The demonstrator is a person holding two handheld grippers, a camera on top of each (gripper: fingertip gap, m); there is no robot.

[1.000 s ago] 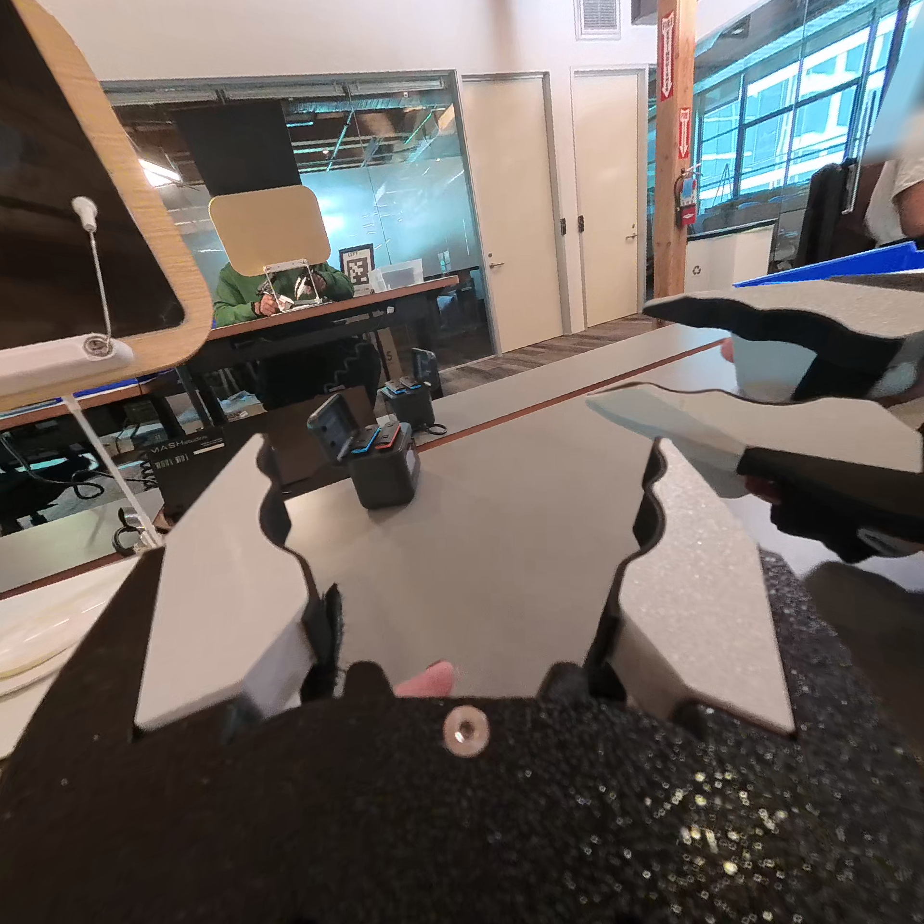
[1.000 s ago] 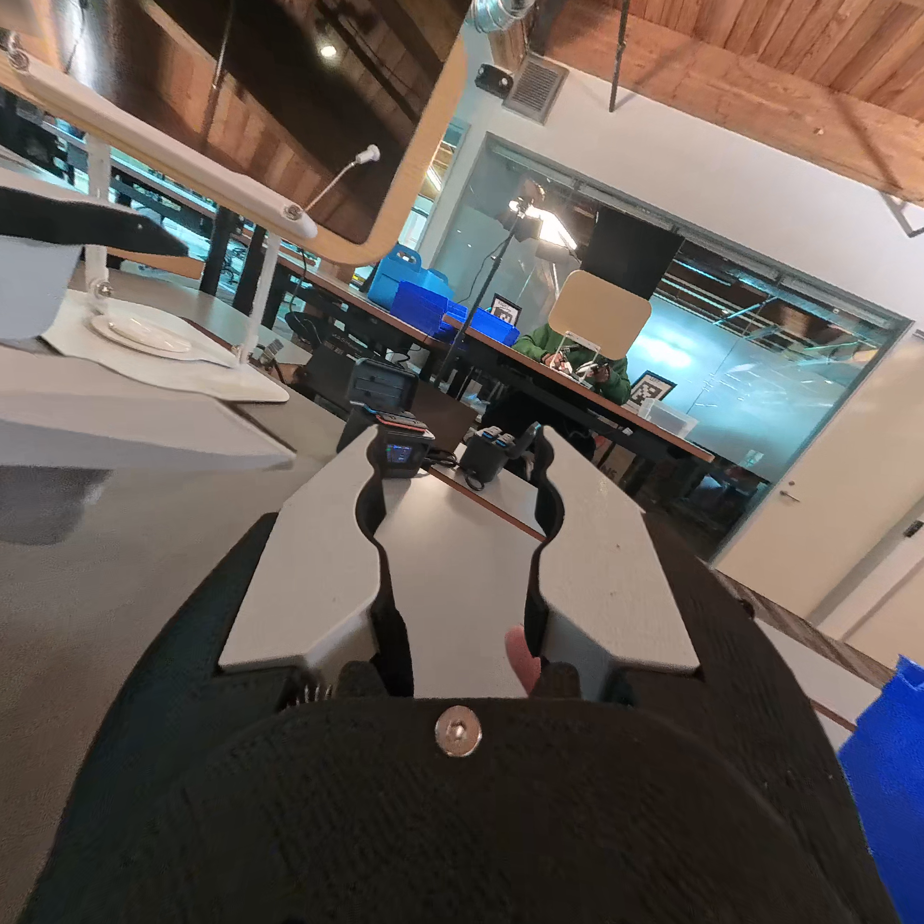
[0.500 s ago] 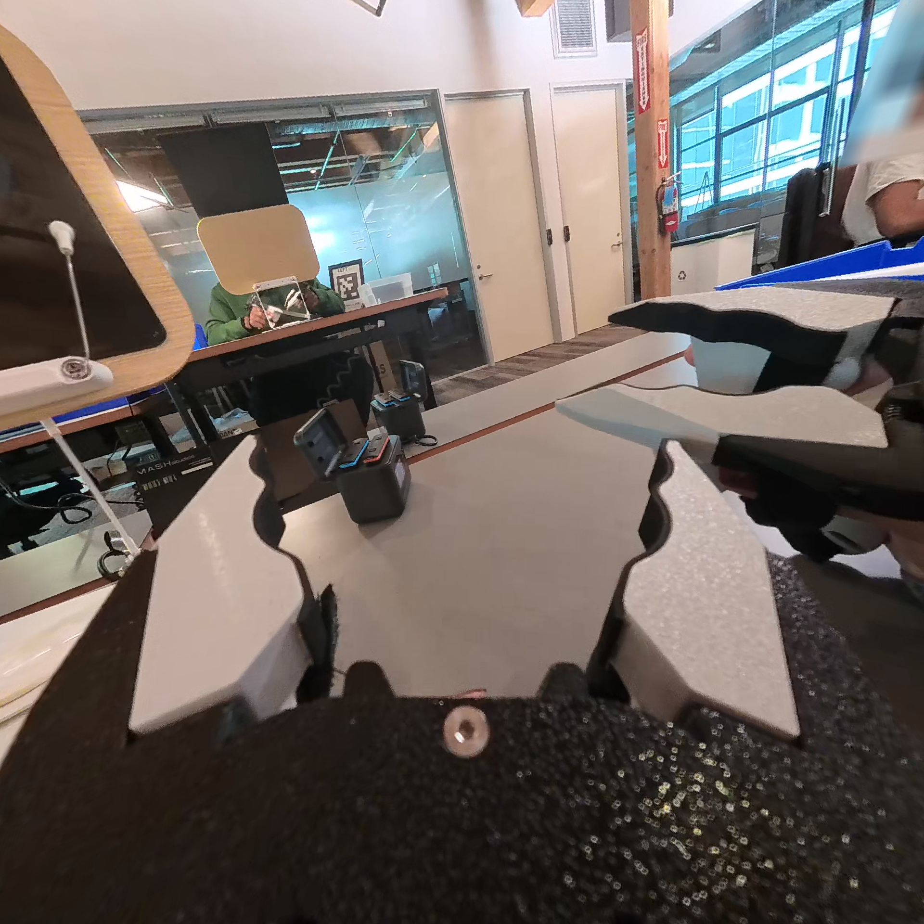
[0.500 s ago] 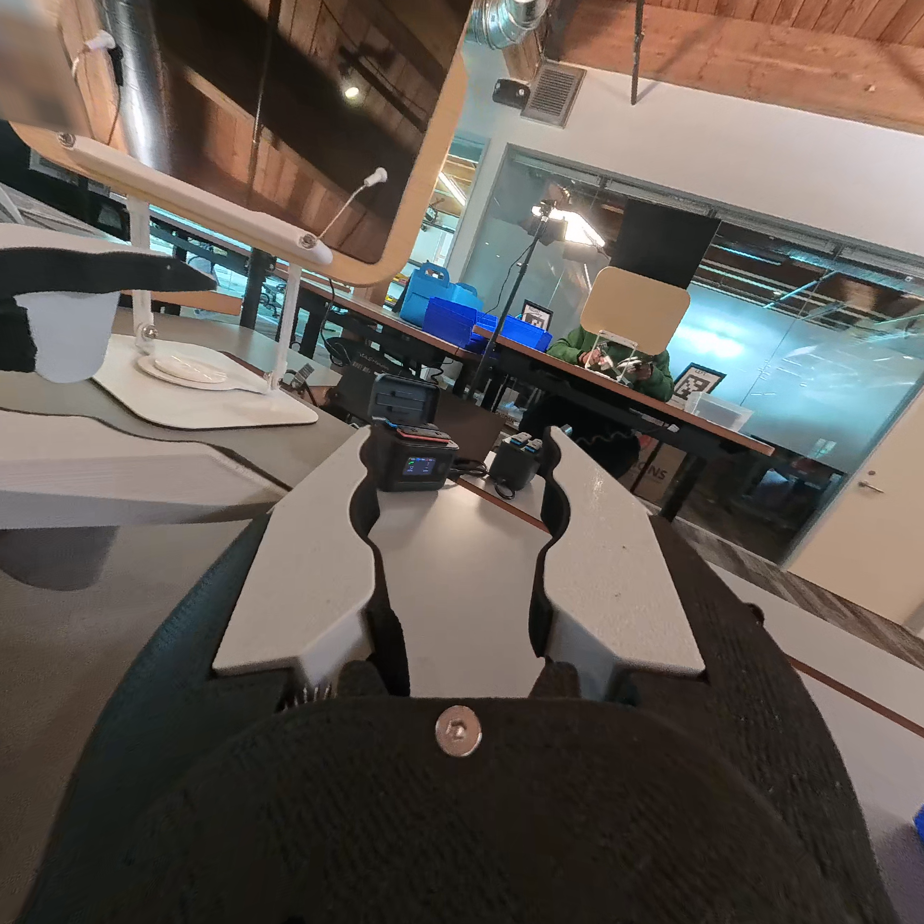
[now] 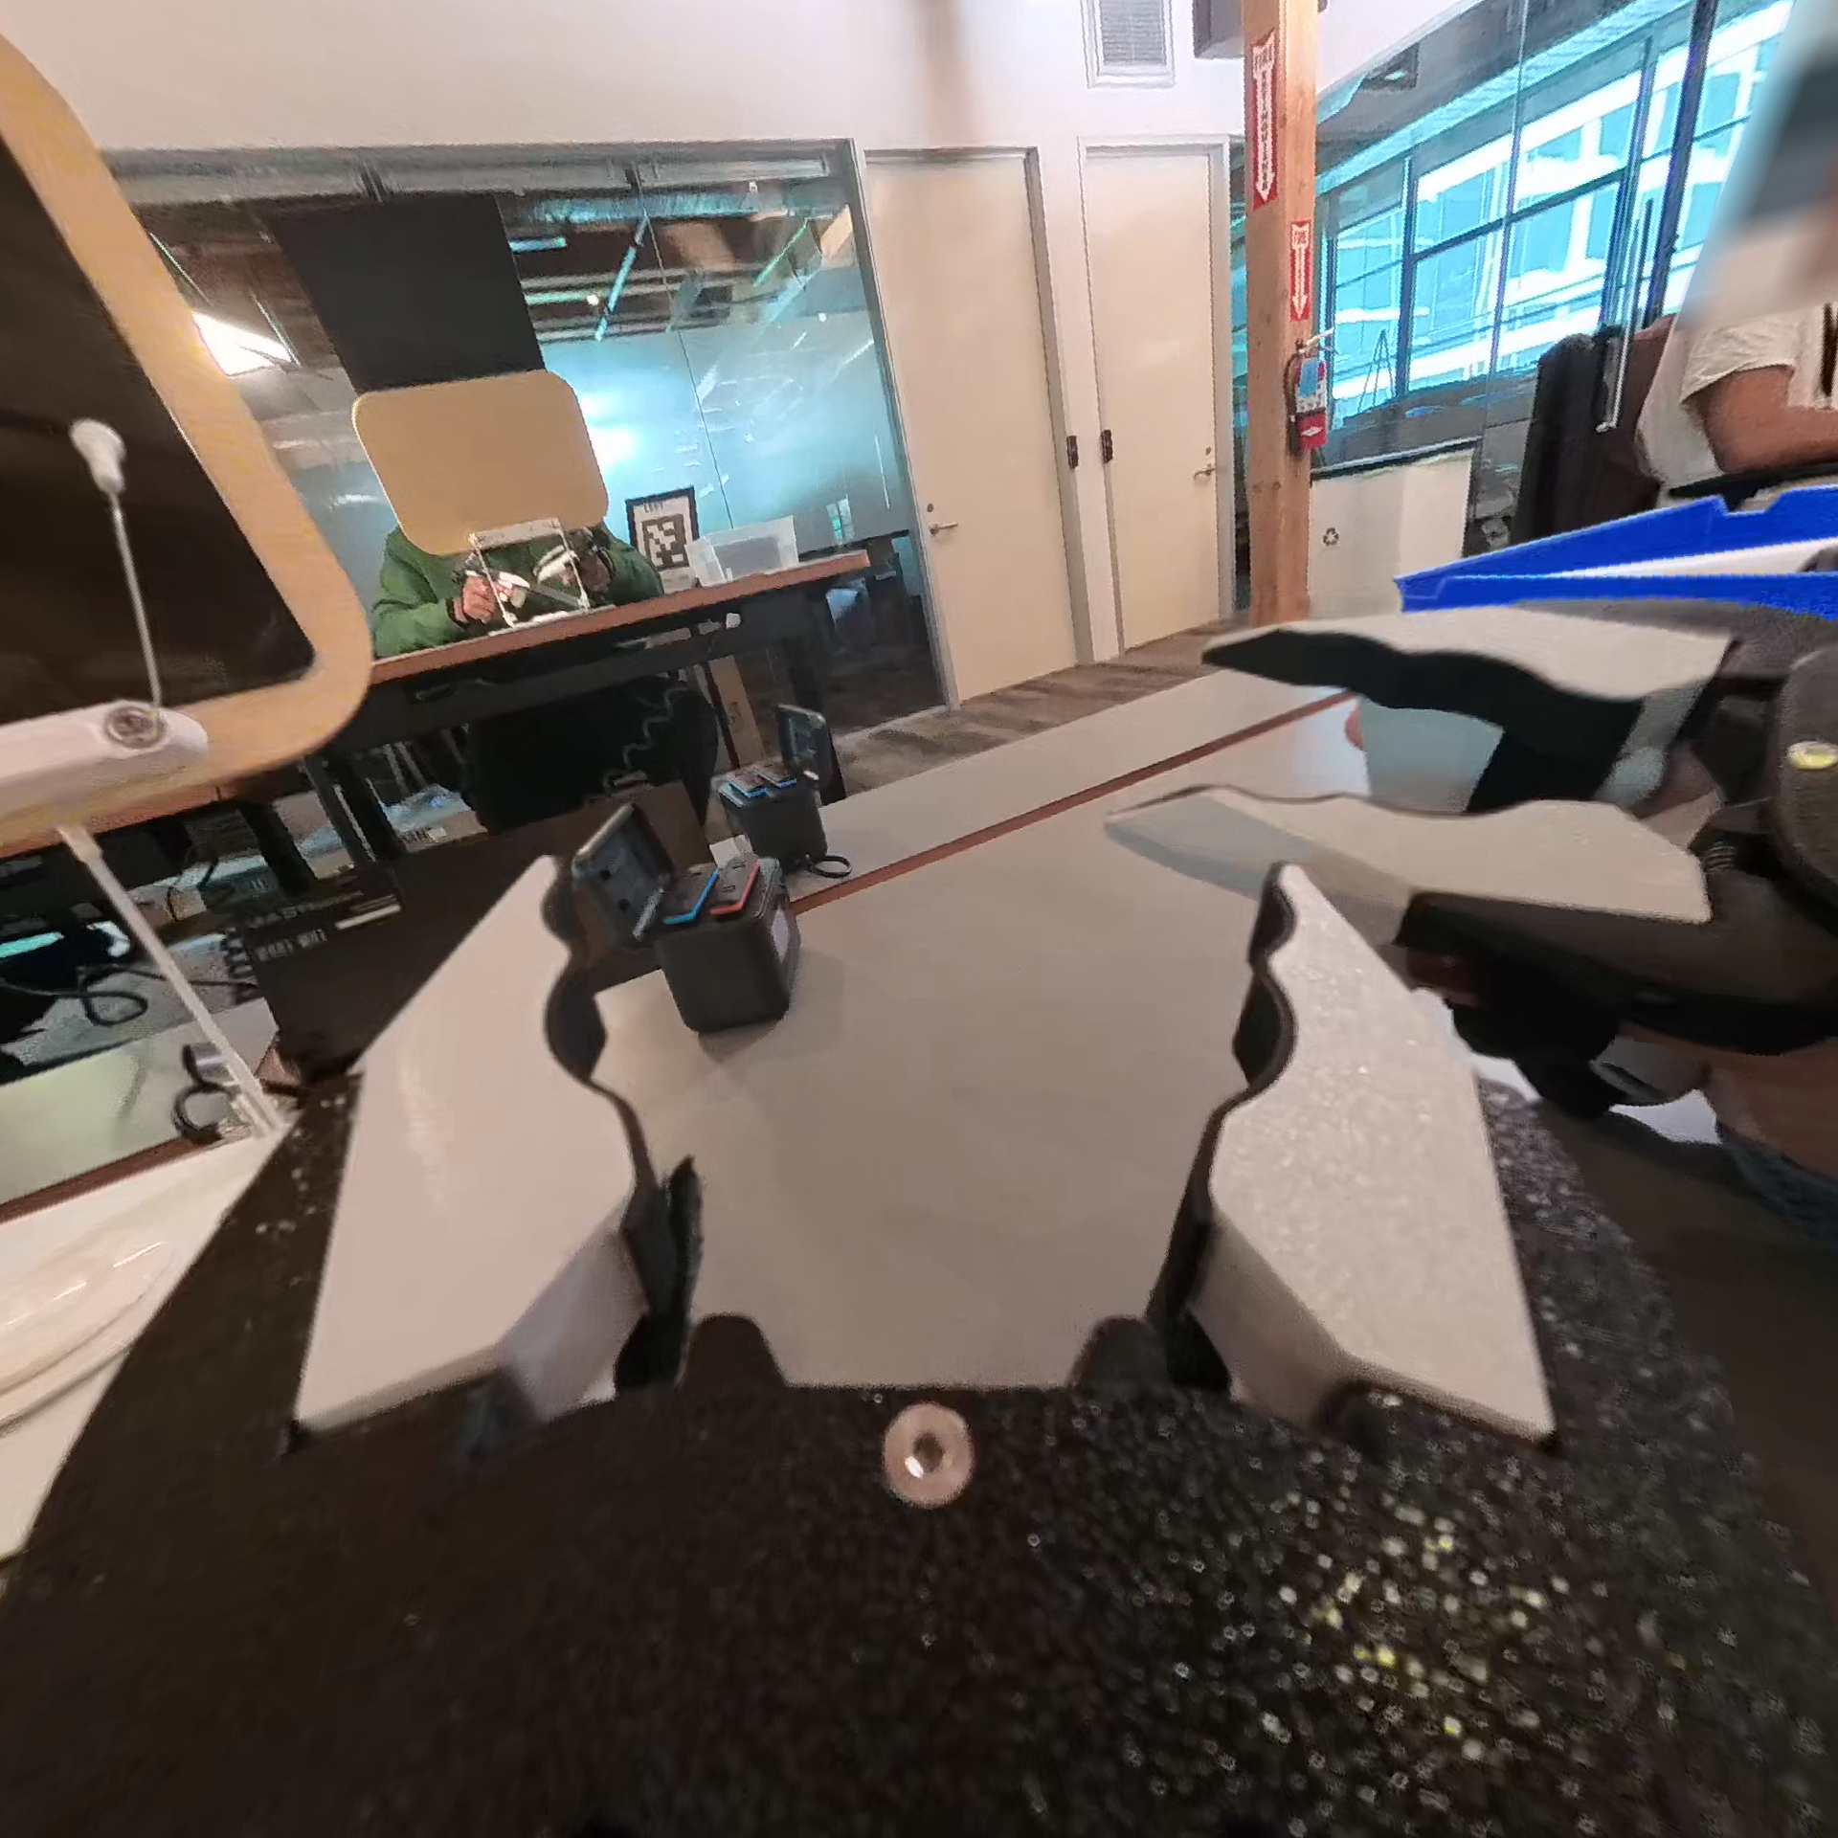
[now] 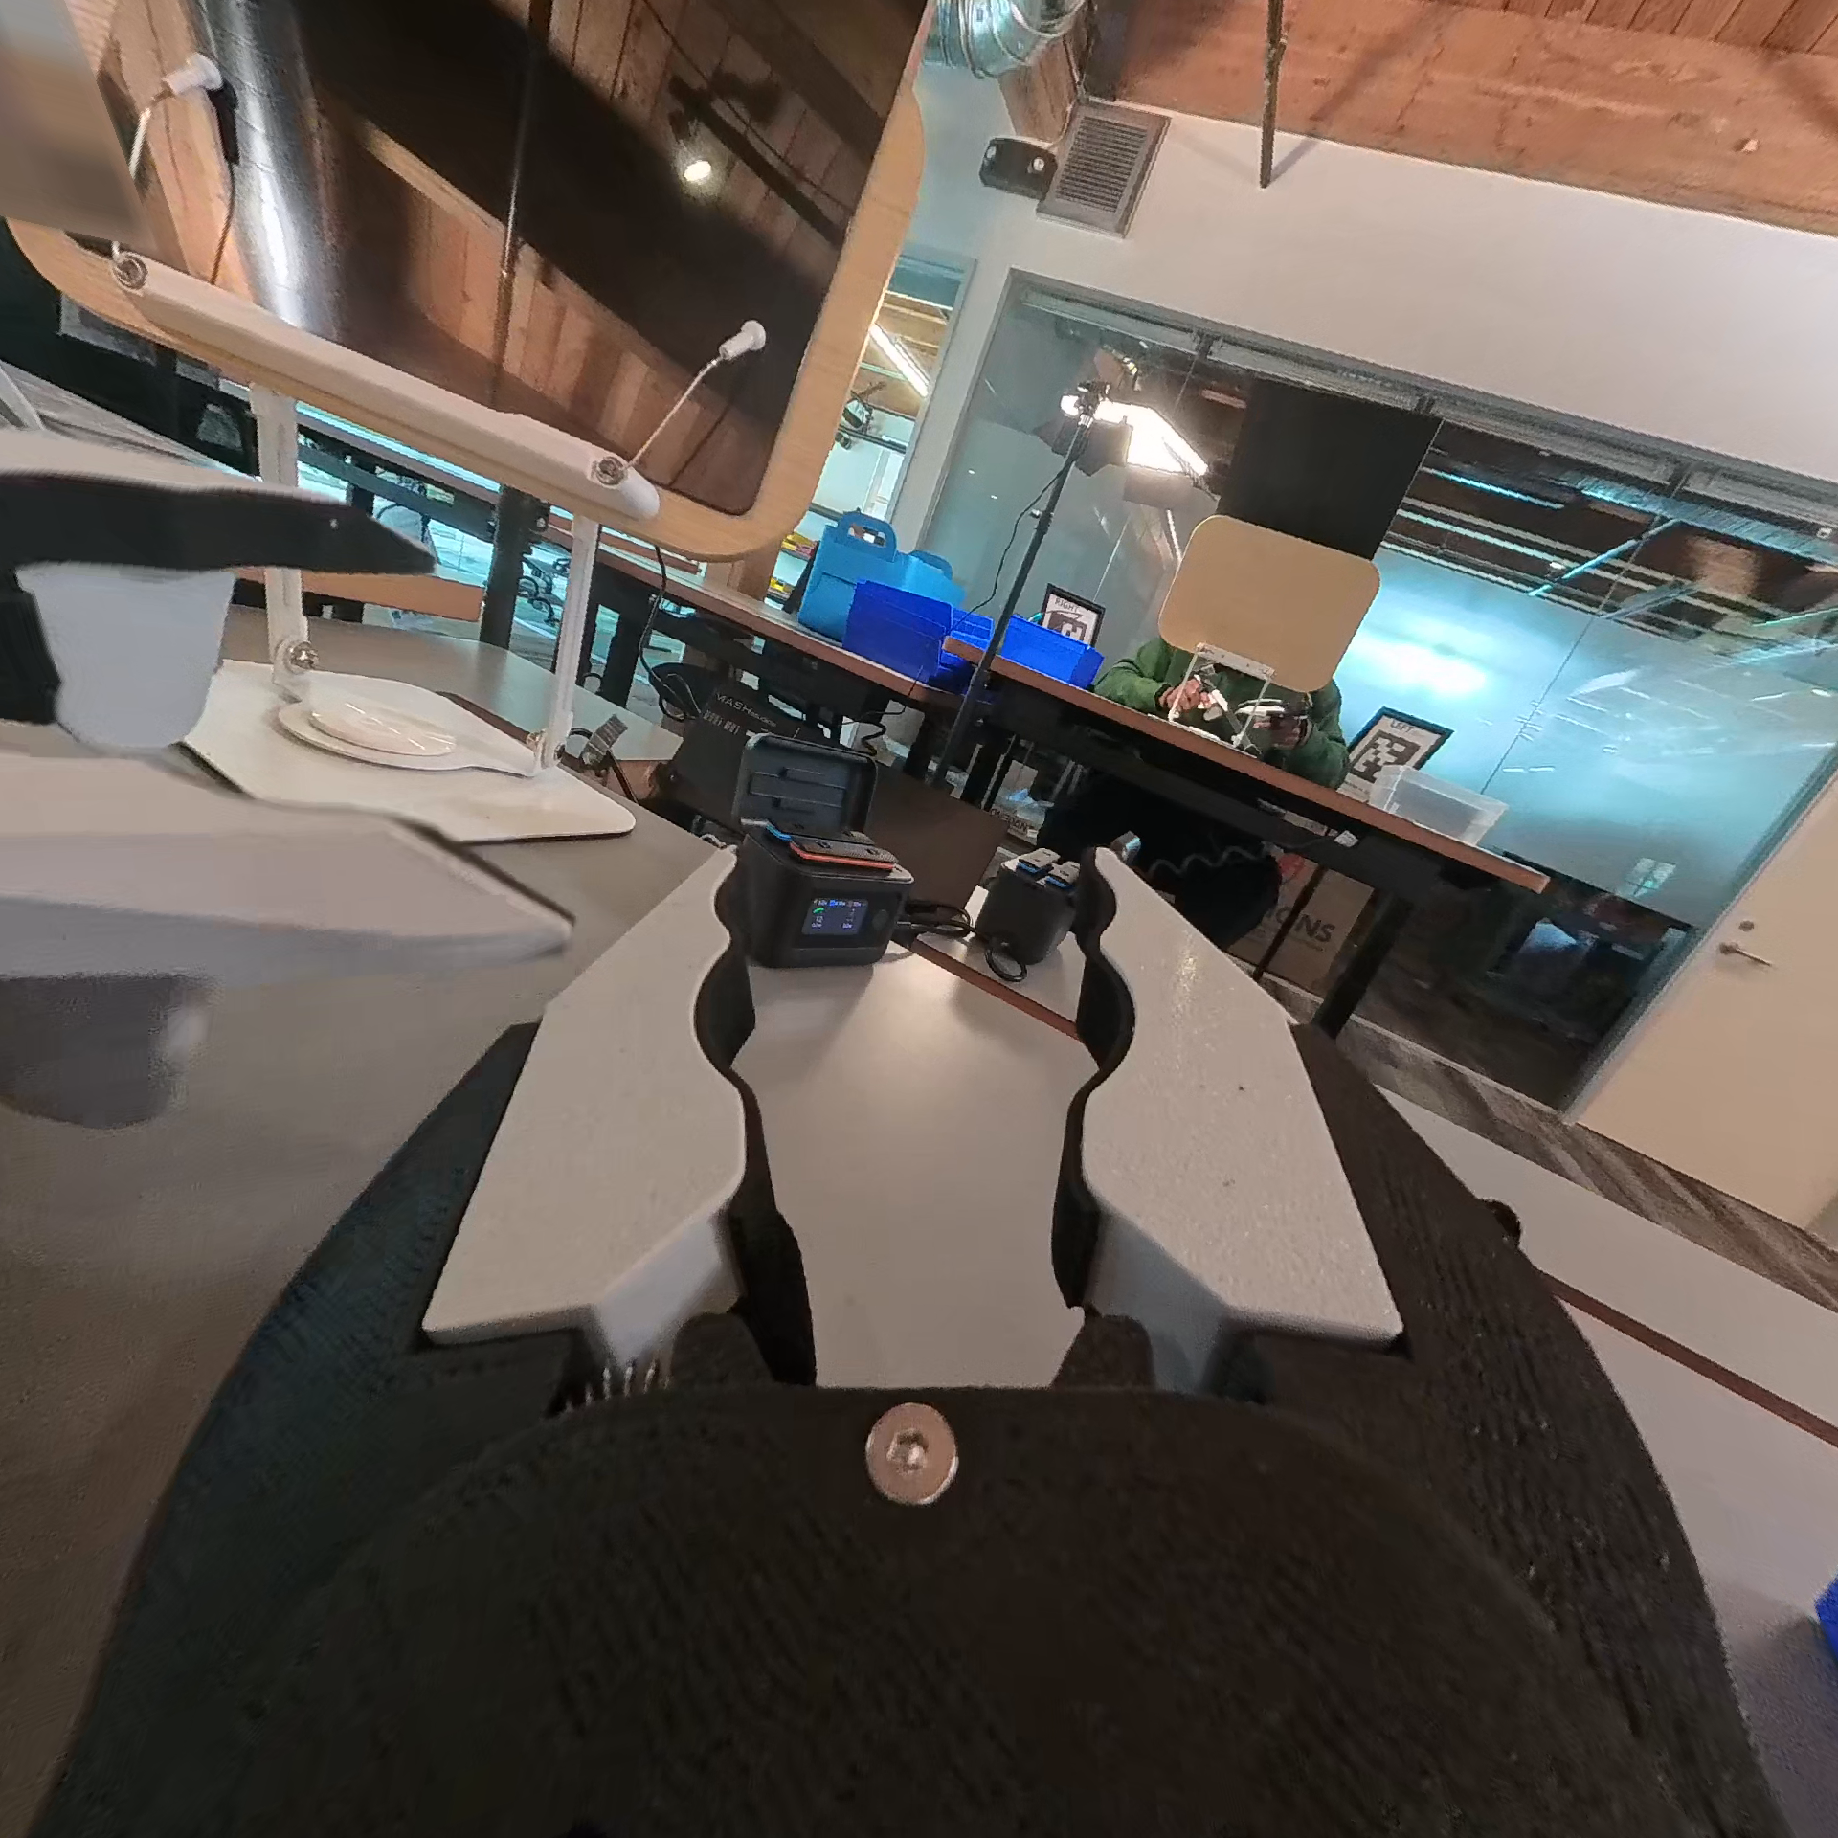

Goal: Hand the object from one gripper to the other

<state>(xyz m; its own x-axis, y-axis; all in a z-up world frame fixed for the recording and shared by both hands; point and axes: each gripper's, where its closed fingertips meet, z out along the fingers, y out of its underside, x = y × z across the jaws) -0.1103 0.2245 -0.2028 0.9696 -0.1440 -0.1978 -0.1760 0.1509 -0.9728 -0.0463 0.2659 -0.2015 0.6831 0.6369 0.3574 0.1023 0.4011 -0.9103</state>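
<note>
Both grippers empty, no object in sight.
Left wrist view: the left gripper (image 5: 915,895) gapes wide toward the charger (image 5: 731,965), nothing in it; the right gripper (image 5: 1164,736) lies sideways, right of the charger. Right wrist view: its jaws stand apart, bare, aimed at the charger; the object's place and axis cannot be told.

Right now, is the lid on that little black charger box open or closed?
Open. On the black charger box, the lid is flipped up and tilted back, and blue and red battery tops show in its slots.
</note>
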